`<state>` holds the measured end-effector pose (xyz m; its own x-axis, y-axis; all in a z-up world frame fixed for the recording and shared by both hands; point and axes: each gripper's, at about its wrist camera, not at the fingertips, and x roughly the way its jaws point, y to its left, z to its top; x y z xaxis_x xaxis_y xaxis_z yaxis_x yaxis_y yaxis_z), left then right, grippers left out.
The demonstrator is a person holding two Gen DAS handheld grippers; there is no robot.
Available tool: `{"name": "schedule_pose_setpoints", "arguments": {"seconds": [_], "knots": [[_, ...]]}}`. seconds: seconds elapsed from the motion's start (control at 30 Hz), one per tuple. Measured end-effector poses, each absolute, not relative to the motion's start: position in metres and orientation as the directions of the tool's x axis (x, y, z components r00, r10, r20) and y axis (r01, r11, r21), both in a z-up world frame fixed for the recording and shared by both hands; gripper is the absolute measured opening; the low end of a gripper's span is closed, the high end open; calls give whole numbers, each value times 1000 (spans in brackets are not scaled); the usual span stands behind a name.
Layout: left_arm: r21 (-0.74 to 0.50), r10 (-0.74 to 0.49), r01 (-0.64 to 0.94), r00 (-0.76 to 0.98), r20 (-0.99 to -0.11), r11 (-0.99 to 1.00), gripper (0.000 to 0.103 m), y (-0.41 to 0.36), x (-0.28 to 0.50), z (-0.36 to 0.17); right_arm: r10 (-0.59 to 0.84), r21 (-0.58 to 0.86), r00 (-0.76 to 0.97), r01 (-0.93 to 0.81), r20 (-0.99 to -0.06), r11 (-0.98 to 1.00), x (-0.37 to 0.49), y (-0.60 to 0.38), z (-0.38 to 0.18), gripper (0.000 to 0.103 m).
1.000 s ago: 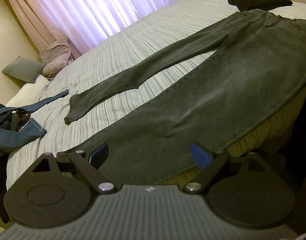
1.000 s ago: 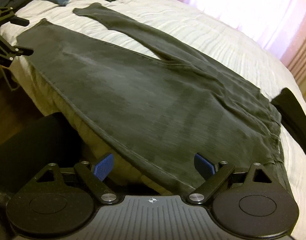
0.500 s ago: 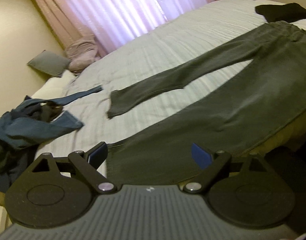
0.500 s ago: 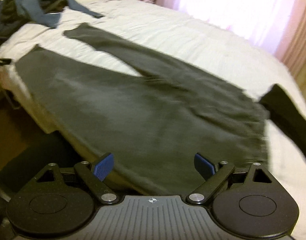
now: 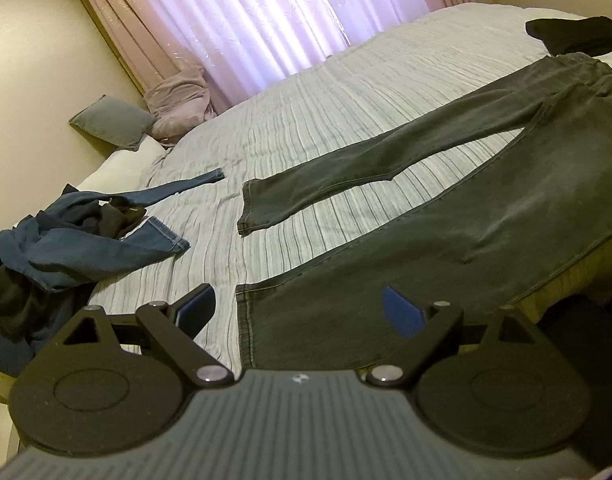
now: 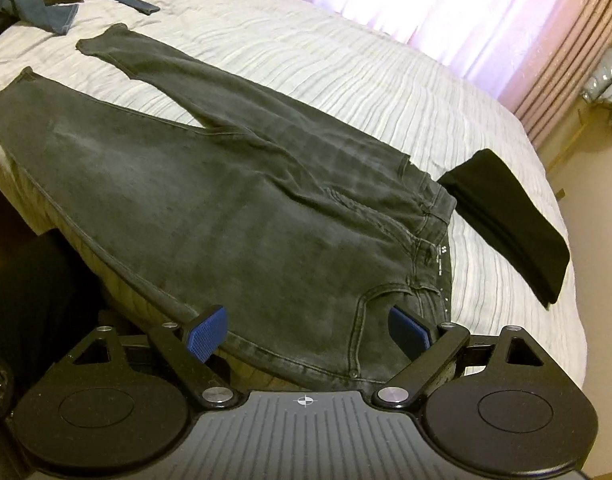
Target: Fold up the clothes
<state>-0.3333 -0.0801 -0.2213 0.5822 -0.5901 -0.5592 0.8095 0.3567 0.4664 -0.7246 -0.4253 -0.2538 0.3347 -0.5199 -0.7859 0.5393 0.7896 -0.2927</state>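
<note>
Charcoal denim jeans [image 6: 209,184] lie spread flat on a striped white bedspread [image 5: 346,92], legs apart, the nearer leg running along the bed's edge. The left gripper [image 5: 299,308] hangs over that leg's hem, blue pads wide apart and gripping nothing. The right gripper [image 6: 308,334] hovers above the waistband and front pocket, likewise spread wide and empty. A folded black garment [image 6: 506,220] sits just beyond the waistband. Blue jeans and dark clothes [image 5: 77,236] are heaped near the pillows.
</note>
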Motion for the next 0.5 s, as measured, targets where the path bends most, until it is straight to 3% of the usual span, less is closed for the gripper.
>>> {"name": "schedule_pose_setpoints", "arguments": {"seconds": [0.5], "knots": [[467,-583,823,561,-587,322,89,-94,-339,-231,-489,-258,326,550,-809,794,-728,-434,-269,90]]}}
